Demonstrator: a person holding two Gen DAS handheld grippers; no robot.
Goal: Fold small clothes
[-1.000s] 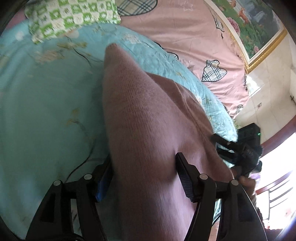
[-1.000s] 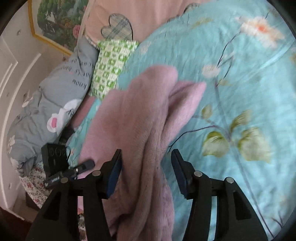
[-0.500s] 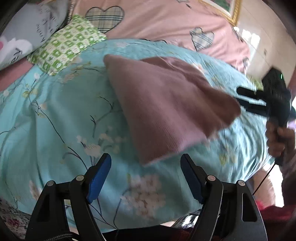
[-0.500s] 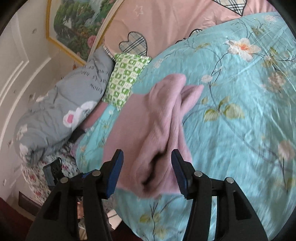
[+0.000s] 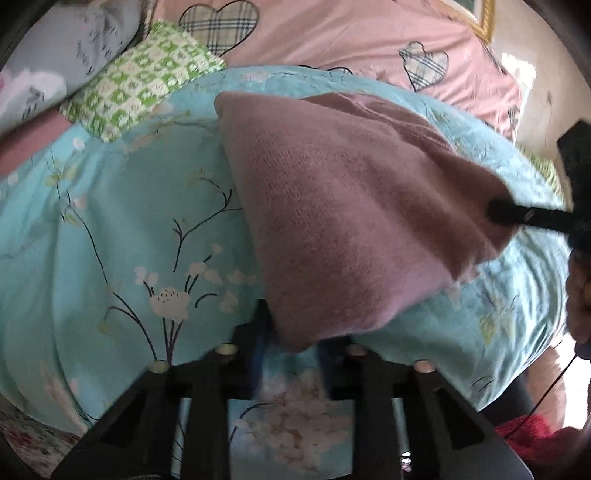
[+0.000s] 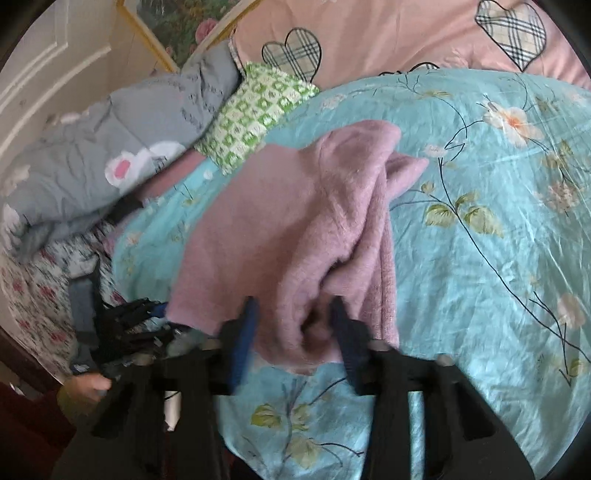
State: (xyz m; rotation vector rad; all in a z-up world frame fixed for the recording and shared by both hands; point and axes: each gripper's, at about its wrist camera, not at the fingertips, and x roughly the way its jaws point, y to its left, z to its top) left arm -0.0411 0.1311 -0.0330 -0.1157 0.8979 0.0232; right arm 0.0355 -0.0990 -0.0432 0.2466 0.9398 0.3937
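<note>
Two pairs of tongs work one mauve knitted garment (image 5: 354,206) that lies on the turquoise flowered quilt (image 5: 110,229) of a bed, toward the quilt's near edge. From the left wrist, the left tongs (image 5: 291,343) are closing on the garment's nearest corner, which hangs between the blurred blue pads; the cloth is already bunched there and the pads press on it. The garment spreads away from that corner as a broad wedge, its far point reaching toward a green-and-white checked pillow (image 5: 144,81) at the quilt's far left corner. At the right edge of the quilt the right tongs (image 5: 517,216) come in from the side, their black tips at the garment's right corner, with part of a hand (image 5: 578,295) below them. Behind the quilt lies a pink cover with plaid hearts (image 5: 332,33). From the right wrist, the right tongs (image 6: 295,328) are closing on a thick fold of the same garment (image 6: 295,206), the cloth gathered and squeezed between the blue pads. The left tongs (image 6: 129,325) show blurred at the garment's left corner. A grey duvet (image 6: 110,158) is heaped beyond the quilt's left edge.
</note>
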